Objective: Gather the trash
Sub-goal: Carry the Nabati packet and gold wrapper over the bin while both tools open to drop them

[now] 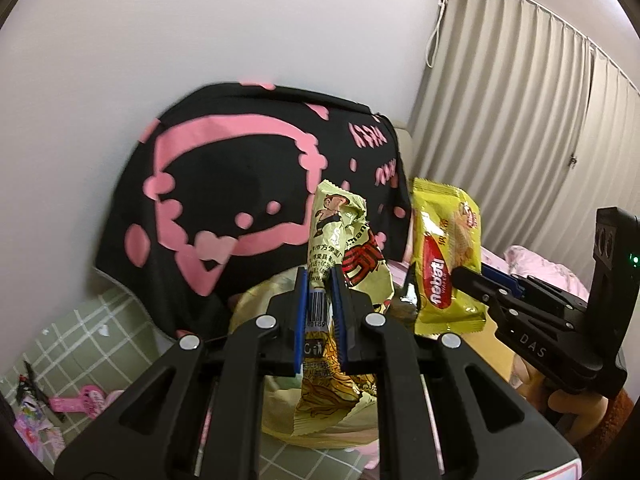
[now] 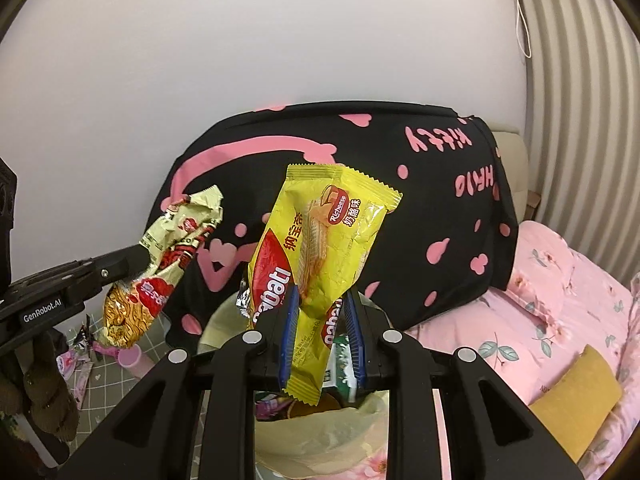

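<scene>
a crumpled pale-gold noodle wrapper (image 1: 340, 280) stood upright at the centre of the left wrist view, pinched between the blue pads of the left gripper (image 1: 322, 312), whose fingers were drawn in narrow on the foil near its barcode. the wrapper's lower end hung below the pads, over the mouth of a cream plastic bag (image 1: 280, 420) at the bottom centre of that frame. in the right wrist view the same wrapper (image 2: 160, 276) showed at the middle left, gripped from the left edge.

a yellow wafer wrapper (image 2: 320, 264) rose through the centre of the right wrist view, clamped between the blue pads of the right gripper (image 2: 322, 336), the fingers part-way closed on it together with a green-and-white packet (image 2: 340, 364) tucked just behind it. its lower corner hung above the bag's opening (image 2: 320, 436), where more coloured scraps lay inside. in the left wrist view this wrapper (image 1: 444, 256) sat right of centre.

behind both wrappers a black cloth with pink print (image 2: 360, 208) draped over a rounded shape against the white wall. a pink floral bedspread (image 2: 560, 320) filled the right side, with a mustard cushion (image 2: 580, 392) on it. grey curtains (image 1: 520, 120) hung in the upper right. small litter lay on green tiled flooring (image 1: 72, 344) at the lower left.
</scene>
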`<state>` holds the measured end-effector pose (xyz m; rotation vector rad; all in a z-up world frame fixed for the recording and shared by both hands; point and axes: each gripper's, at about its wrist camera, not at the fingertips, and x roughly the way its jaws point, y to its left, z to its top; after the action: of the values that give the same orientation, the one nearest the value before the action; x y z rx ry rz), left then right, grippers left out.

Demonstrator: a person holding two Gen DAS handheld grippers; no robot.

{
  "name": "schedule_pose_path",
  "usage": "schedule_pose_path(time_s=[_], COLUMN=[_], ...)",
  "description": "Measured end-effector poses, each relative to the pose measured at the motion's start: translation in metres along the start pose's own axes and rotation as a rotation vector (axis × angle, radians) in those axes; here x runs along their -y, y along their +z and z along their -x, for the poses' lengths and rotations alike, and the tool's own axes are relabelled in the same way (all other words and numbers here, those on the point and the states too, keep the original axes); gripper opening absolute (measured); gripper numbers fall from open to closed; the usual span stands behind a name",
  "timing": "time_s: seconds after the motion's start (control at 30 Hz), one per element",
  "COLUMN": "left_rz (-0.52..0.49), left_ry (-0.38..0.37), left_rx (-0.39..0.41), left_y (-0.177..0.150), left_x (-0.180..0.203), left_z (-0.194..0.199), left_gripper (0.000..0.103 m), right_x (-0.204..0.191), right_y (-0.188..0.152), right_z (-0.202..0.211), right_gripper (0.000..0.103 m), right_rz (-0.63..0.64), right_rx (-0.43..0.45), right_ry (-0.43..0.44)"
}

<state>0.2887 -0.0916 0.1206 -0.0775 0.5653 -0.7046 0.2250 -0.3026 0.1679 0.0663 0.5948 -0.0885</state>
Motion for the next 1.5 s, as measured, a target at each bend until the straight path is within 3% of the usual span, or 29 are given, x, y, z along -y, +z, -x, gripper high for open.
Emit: schedule_pose_path(time_s=[0.2, 0.4, 0.53, 0.93, 1.1, 1.3, 1.5], left_rz=[0.033, 0.094, 0.074, 0.091, 0.085, 0.040, 0.062], left_ry=[-0.093, -0.098, -0.101, -0.121, -0.120, -0.091, -0.056], left_rx=[-0.093, -0.194, -0.241, -0.250, -0.255, -0.232, -0.209], left_y=[-0.010, -0.022, -0.029, -0.034, -0.034, -0.035, -0.035], left_x=[0.001, -0.007, -0.003, 0.000, 0.005, 0.010, -0.001], left_z=[-0.042, -0.082, -0.098, -0.116, -0.116, -0.101, -0.082], left_gripper=[0.011, 0.011, 0.011, 0.011, 0.032, 0.035, 0.036], right_x=[0.009, 0.019, 0.023, 0.040, 0.047, 0.041, 0.029], right_y=[-0.003, -0.006, -0.004, -0.006, -0.010, -0.014, -0.019], right_z=[-0.010, -0.032, -0.038, -0.035, -0.031, -0.029, -0.034], right_gripper=[0.023, 0.023, 0.023, 0.023, 0.023, 0.023, 0.023], right_rz=[0.027, 0.037, 0.041, 0.021, -0.012, -0.011, 0.002], right_rx=[-0.013, -0.057, -0.056, -0.056, -0.062, -0.063, -0.071], right_ry=[-0.024, -0.028, -0.041, -0.078, -0.070, -0.049, -0.012])
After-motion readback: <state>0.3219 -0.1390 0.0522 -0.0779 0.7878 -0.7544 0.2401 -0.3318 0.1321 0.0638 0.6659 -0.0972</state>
